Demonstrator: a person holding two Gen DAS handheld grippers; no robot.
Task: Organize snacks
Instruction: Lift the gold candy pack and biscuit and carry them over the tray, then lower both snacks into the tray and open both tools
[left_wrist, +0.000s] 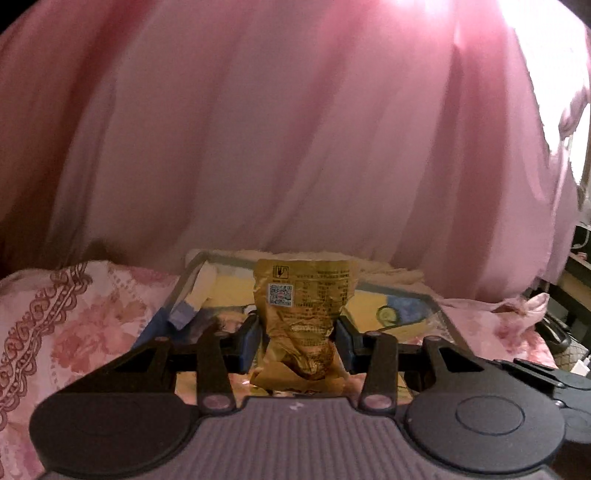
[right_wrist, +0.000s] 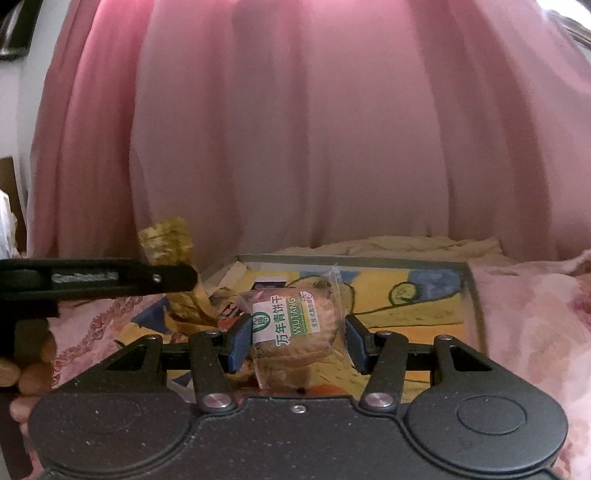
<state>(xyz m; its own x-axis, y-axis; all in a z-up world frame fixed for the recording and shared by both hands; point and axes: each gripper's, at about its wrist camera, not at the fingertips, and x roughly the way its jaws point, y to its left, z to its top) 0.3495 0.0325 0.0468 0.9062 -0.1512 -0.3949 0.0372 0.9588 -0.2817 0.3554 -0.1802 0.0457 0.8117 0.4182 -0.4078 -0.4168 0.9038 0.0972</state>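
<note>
Left wrist view first: your widest backdrop is the pink curtain (left_wrist: 295, 129), hanging in folds across the whole upper frame, bright where light comes through at the top right. Below it lies the bed (left_wrist: 74, 314) with its floral pink cover. On the bed sits a tray (left_wrist: 448, 321) with a metal rim and a yellow-and-blue cartoon print on its floor. Your left gripper (left_wrist: 299, 341) is clenched on a gold packet (left_wrist: 304, 317) — both blue pads press into its crumpled sides, and the packet stands upright between them above the tray, its QR code facing the camera.

In the right wrist view the same curtain (right_wrist: 314, 129) fills the background, and the tray (right_wrist: 474, 302) lies ahead on the bed (right_wrist: 535, 332). Your right gripper (right_wrist: 295, 345) is grasping a biscuit pack (right_wrist: 295, 332) — a clear wrapper with a round brown biscuit inside and a white-and-green label reading WUTANG. The pack is held between the blue pads, over the near part of the tray; whether it touches the tray floor you cannot tell from here. To the left, the other gripper's black finger (right_wrist: 162, 278) reaches in from the side with the gold packet (right_wrist: 166, 240) sticking up above it and down below it, over the tray's left edge.
</note>
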